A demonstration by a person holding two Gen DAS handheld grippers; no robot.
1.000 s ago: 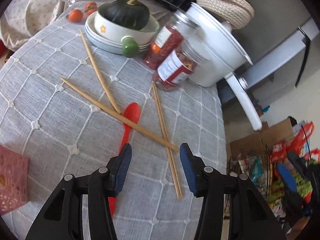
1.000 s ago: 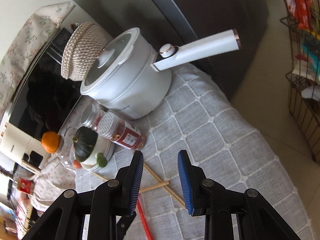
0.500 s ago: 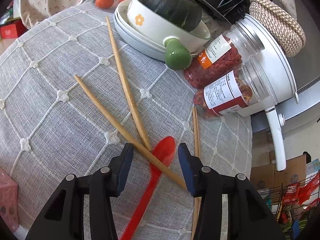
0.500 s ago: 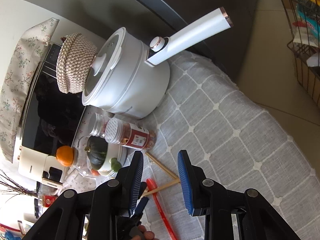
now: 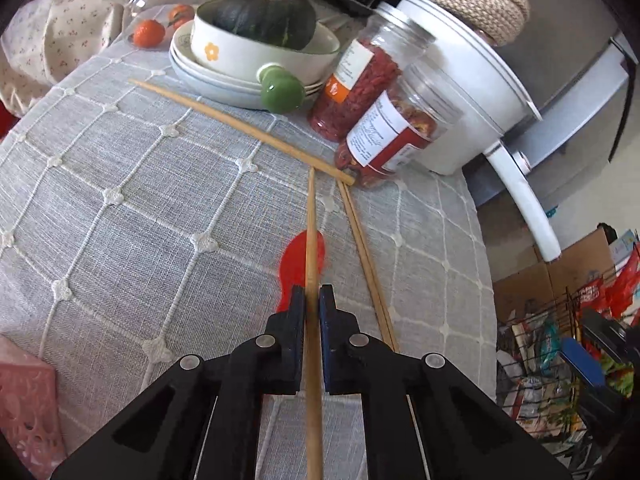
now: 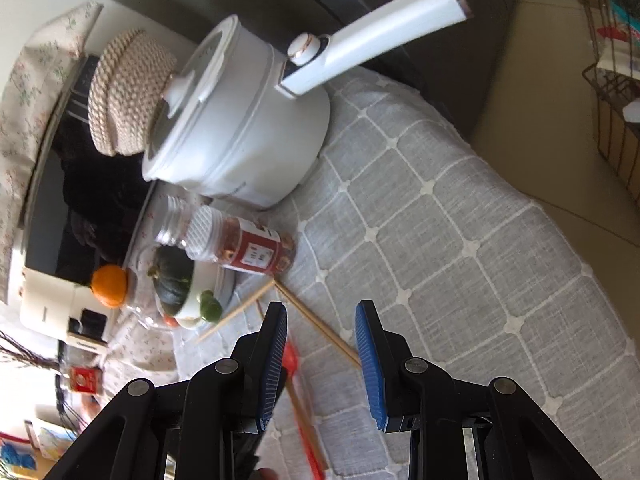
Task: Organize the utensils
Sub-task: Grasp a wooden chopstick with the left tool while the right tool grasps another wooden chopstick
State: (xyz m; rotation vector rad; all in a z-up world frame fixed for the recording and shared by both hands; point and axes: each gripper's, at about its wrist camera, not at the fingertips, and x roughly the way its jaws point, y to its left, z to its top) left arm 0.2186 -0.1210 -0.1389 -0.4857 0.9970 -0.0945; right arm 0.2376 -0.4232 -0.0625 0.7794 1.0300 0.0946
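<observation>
My left gripper (image 5: 311,300) has its jaws closing on one chopstick (image 5: 310,220), which now runs toward twelve o'clock over the red spoon (image 5: 298,264) on the counter (image 5: 120,208). First utensil secured, I judge. The right gripper (image 6: 322,336) hangs released.

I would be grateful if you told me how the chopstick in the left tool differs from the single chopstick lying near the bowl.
The held chopstick sits between the closing jaws of the left tool; the loose chopstick lies free on the tablecloth. The held one points straight away from the camera, crossing the red spoon; the loose one runs diagonally from the plates towards the jar. Both are plain light wood, slim and alike.
</observation>
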